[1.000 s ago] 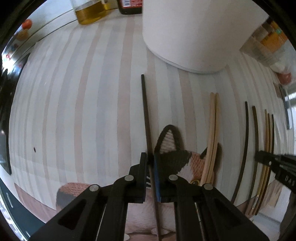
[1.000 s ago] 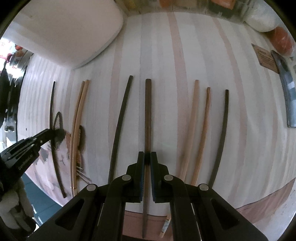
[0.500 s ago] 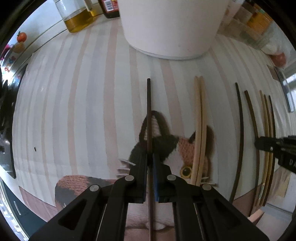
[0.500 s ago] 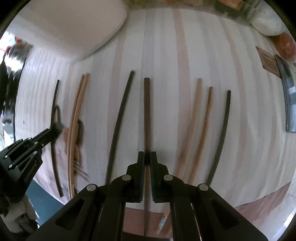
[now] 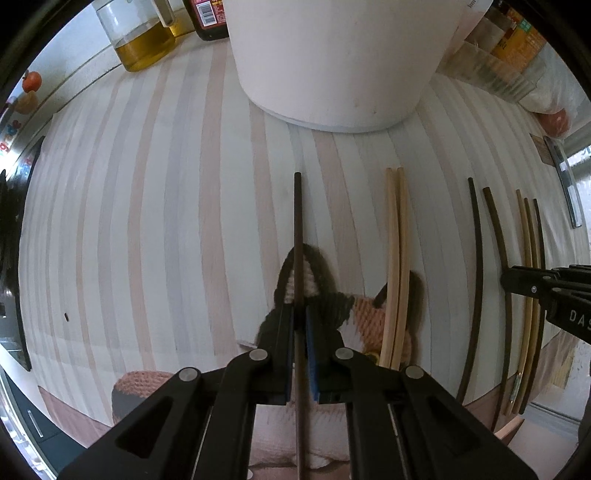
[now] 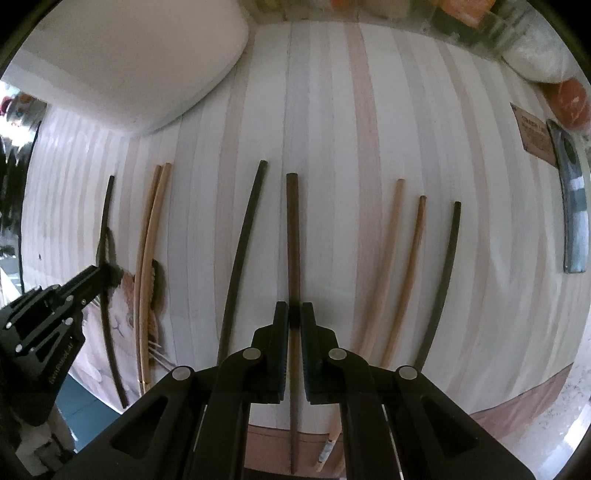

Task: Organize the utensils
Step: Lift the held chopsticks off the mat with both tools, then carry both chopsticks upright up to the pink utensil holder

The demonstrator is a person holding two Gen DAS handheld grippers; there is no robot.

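Observation:
Several chopsticks lie in a row on a striped placemat (image 5: pixel 147 221). My left gripper (image 5: pixel 300 321) is shut on a thin dark chopstick (image 5: pixel 297 221), held just above the mat and pointing at a white pot (image 5: pixel 340 62). A pale wooden pair (image 5: pixel 397 258) lies to its right. My right gripper (image 6: pixel 294 317) is shut on a dark brown chopstick (image 6: pixel 293 240). A black chopstick (image 6: pixel 243 251) lies to its left, two light wooden ones (image 6: pixel 402 266) and another black one (image 6: pixel 445 277) to its right. The left gripper also shows in the right wrist view (image 6: pixel 99 273).
A cat-face coaster (image 5: pixel 365 317) lies under the left chopsticks. An oil jar (image 5: pixel 140 37) and a sauce bottle (image 5: pixel 207 18) stand behind the mat. Food packets (image 5: pixel 509 44) sit at the far right. A dark flat object (image 6: pixel 572 206) lies right of the mat.
My left gripper has lifted and drawn back with the thin dark chopstick, straightening it toward the pot. My right gripper has stayed shut on the brown chopstick, nearly still.

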